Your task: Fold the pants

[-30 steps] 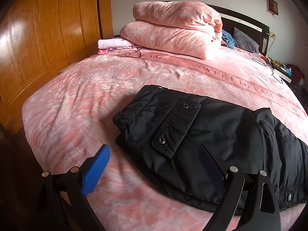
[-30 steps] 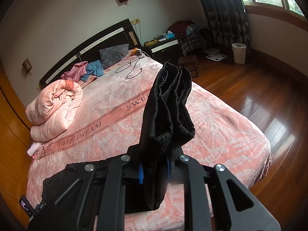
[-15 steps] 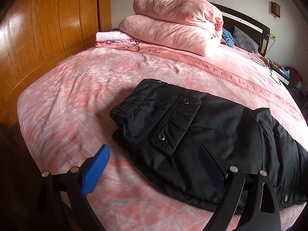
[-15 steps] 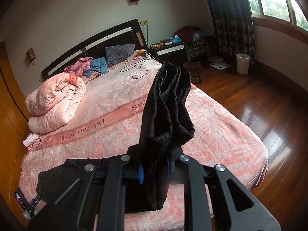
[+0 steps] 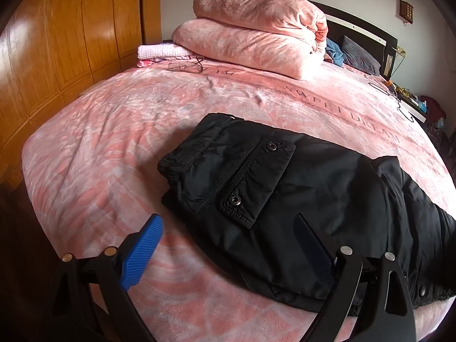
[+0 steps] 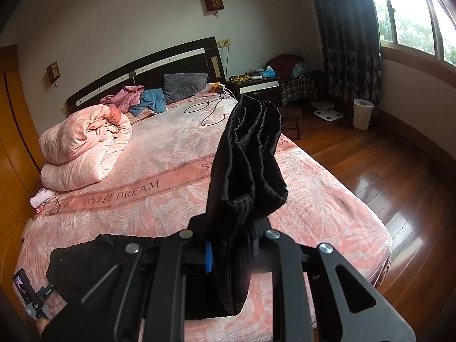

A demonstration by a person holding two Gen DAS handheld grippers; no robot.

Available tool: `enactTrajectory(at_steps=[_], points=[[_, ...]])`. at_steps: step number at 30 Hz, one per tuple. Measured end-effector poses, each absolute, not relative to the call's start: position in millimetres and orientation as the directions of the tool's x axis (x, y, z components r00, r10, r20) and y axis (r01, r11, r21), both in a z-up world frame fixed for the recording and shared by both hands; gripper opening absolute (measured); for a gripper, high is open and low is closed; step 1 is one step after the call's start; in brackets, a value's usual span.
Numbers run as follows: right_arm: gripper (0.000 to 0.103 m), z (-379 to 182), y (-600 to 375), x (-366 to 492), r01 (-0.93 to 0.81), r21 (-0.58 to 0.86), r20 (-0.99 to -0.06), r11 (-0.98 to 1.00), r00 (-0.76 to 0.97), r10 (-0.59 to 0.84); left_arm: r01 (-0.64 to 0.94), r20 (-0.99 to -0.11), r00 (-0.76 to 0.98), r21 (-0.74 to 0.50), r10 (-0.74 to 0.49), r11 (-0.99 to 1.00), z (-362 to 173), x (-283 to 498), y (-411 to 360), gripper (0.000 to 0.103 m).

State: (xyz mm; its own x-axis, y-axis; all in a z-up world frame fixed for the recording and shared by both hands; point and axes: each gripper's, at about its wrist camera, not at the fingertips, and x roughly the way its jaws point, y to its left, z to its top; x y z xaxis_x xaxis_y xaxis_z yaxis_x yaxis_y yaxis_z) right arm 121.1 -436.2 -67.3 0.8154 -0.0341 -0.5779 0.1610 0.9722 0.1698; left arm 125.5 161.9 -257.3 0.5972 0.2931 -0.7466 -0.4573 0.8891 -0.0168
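Black pants (image 5: 285, 196) lie on the pink bed, waist end with a snap pocket flap toward the left in the left wrist view. My left gripper (image 5: 228, 245) hovers open just above their near edge, its blue pads (image 5: 141, 252) wide apart and holding nothing. In the right wrist view my right gripper (image 6: 229, 249) is shut on the bunched leg cuffs of the pants (image 6: 248, 165), which stand up above the jaws. The rest of the pants (image 6: 114, 265) lies flat at lower left.
A folded pink quilt (image 5: 253, 40) and small pink towels (image 5: 162, 52) sit at the bed's head. A black cable (image 6: 208, 111), pillows and clothes lie near the headboard (image 6: 142, 71). Wooden wardrobe (image 5: 57, 42) stands left; wooden floor, nightstand and bin (image 6: 362, 114) are to the right.
My right gripper has carried the pant cuffs up and toward the waist end while rolling; the bed now looks more level. The left gripper has stayed put, open.
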Motion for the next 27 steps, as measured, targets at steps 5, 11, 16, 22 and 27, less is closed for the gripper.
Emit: enactTrajectory(at_steps=[5, 11, 16, 22, 27], points=[[0.016, -63, -426, 123, 0.146, 0.132, -0.564, 0.980, 0.825, -0.047, -0.457, -0.750, 0.594, -0.017, 0.291, 0.890, -258, 127, 162, 0.094], [0.016, -62, -417, 126, 0.132, 0.099, -0.556, 0.986, 0.829, -0.055, -0.458, -0.753, 0.589, -0.013, 0.293, 0.889, -259, 128, 161, 0.094], [0.016, -61, -411, 128, 0.122, 0.080, -0.552, 0.989, 0.832, -0.057, -0.457, -0.754, 0.588, -0.012, 0.292, 0.889, -260, 128, 161, 0.094], [0.016, -60, -402, 126, 0.107, 0.051, -0.545, 0.993, 0.836, -0.062, -0.456, -0.755, 0.588, -0.014, 0.289, 0.890, -260, 129, 161, 0.094], [0.016, -56, -390, 127, 0.089, 0.027, -0.541, 0.996, 0.839, -0.060, -0.456, -0.757, 0.588, -0.021, 0.284, 0.890, -262, 128, 161, 0.094]])
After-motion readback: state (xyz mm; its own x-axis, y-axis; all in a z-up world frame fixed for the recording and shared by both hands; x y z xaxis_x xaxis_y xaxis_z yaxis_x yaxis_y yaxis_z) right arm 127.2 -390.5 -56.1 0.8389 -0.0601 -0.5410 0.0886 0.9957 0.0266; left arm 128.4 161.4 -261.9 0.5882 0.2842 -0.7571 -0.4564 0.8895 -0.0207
